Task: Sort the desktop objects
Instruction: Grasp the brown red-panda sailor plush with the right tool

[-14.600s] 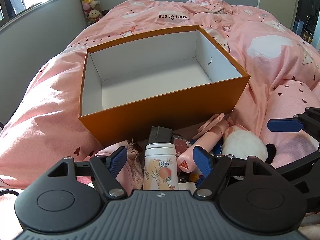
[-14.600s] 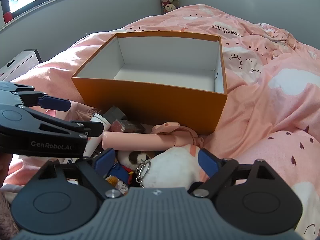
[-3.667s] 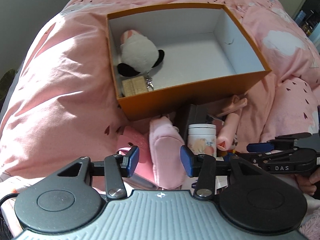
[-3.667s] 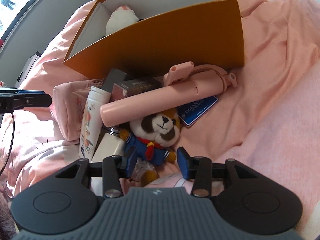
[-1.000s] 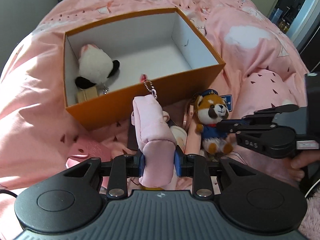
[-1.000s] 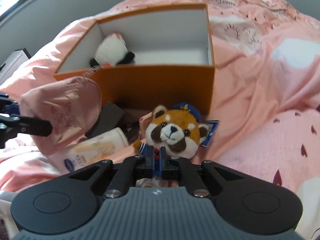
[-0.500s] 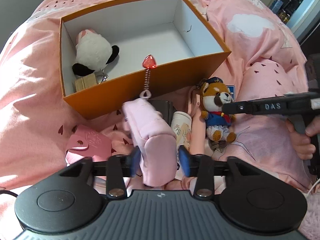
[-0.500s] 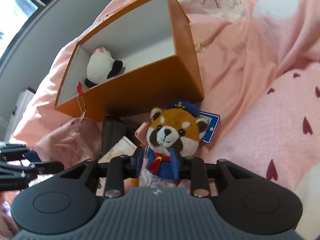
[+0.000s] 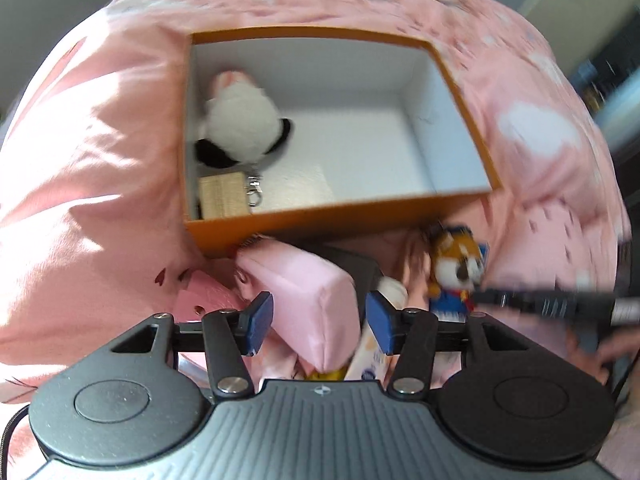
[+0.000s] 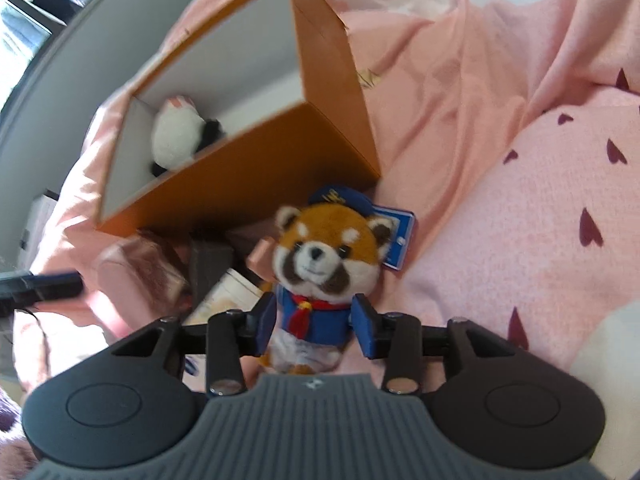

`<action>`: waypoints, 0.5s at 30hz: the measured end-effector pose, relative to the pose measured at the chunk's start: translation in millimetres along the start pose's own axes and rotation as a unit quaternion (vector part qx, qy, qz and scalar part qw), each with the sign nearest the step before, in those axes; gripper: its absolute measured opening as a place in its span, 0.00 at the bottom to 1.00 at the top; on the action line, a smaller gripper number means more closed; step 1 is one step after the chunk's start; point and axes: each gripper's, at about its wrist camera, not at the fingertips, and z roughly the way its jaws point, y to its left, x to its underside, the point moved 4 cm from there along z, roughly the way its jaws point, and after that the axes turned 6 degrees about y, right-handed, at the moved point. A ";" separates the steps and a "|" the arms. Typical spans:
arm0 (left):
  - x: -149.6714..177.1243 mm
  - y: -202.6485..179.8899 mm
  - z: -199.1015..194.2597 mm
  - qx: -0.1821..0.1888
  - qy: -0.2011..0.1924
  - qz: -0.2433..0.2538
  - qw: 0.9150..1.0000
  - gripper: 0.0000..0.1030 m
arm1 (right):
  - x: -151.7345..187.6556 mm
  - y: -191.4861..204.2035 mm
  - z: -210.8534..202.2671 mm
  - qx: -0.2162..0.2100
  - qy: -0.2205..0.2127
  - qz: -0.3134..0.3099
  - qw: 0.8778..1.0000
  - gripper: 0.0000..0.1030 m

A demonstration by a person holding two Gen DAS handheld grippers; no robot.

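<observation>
Now both tools are gaping: left tool [image 9: 318,322] seemingly dropping the pink pouch [image 9: 308,300] (blurred), right tool [image 10: 314,326] releasing the red-panda plush [image 10: 320,276], both outside the box [image 9: 460,208].

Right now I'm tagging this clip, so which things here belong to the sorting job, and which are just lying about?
Part of the job:
orange box
panda plush and wooden block, both in the box
pink pouch
red panda plush
lotion bottle
left gripper
right gripper

Lying about:
pink duvet

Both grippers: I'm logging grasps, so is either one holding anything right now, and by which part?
Nothing is held: the left gripper brackets the pink pouch, the right gripper brackets the red panda plush; jaws have just been opening.
</observation>
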 end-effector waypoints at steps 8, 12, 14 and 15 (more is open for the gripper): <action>-36.4 24.6 30.1 0.023 0.044 -0.087 0.995 0.61 | -2.2 -3.4 24.2 0.005 0.026 -0.017 1.000 0.57; -38.6 26.7 54.0 0.006 0.074 -0.077 0.994 0.61 | -4.6 -16.8 37.3 -0.013 0.036 -0.002 0.999 0.57; -35.3 28.2 61.8 0.004 0.084 -0.078 0.993 0.61 | -6.6 -20.4 41.4 -0.022 0.042 0.004 0.999 0.58; -33.8 29.1 63.2 0.001 0.083 -0.078 0.993 0.61 | -7.5 -20.7 43.6 -0.025 0.045 0.004 0.999 0.59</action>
